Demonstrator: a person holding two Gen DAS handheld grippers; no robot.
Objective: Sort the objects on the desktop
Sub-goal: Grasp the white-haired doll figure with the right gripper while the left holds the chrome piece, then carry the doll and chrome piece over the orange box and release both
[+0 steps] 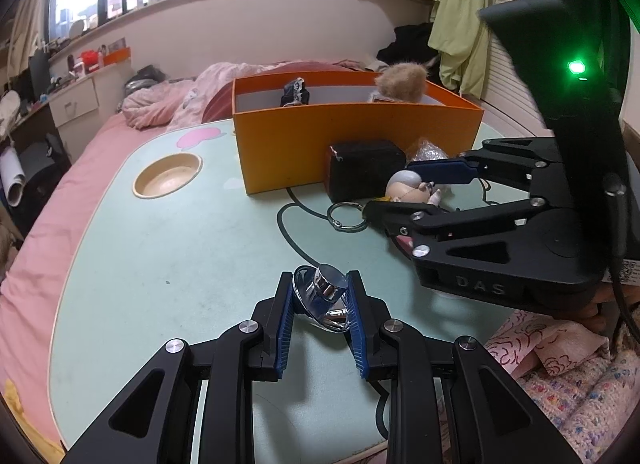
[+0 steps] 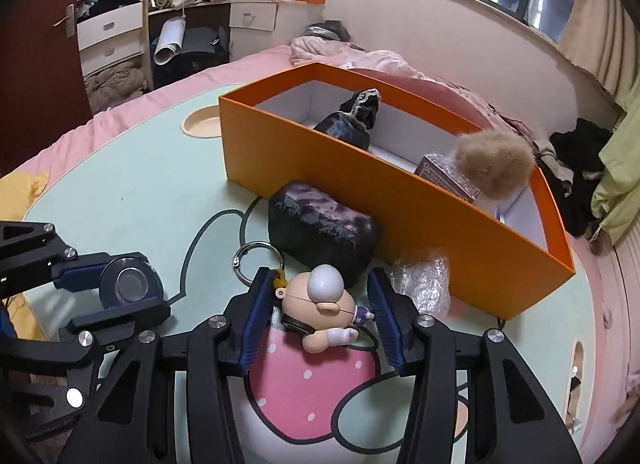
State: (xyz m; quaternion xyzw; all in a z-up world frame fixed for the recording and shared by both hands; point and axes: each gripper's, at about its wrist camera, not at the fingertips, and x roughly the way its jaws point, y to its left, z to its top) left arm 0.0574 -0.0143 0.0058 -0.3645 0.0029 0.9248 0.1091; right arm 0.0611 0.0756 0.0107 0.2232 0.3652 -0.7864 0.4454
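Observation:
My left gripper (image 1: 320,296) is shut on a shiny chrome round piece (image 1: 322,298), held just above the mint-green table (image 1: 180,256); it also shows in the right wrist view (image 2: 130,284). My right gripper (image 2: 320,304) is open around a small baby-figure keychain (image 2: 320,304) that lies on the table, its ring (image 2: 258,258) toward the box. The fingers stand either side of the figure without touching it. The keychain also shows in the left wrist view (image 1: 412,187). An orange box (image 2: 360,191) behind holds a dark cloth item (image 2: 352,119), a fluffy ball (image 2: 494,167) and a small carton (image 2: 448,175).
A black fuzzy block (image 2: 324,227) lies against the box front. A crinkled clear plastic wrap (image 2: 424,280) lies right of the keychain. A round cup recess (image 1: 168,175) is set into the table at the far left. A pink bed (image 1: 48,223) surrounds the table.

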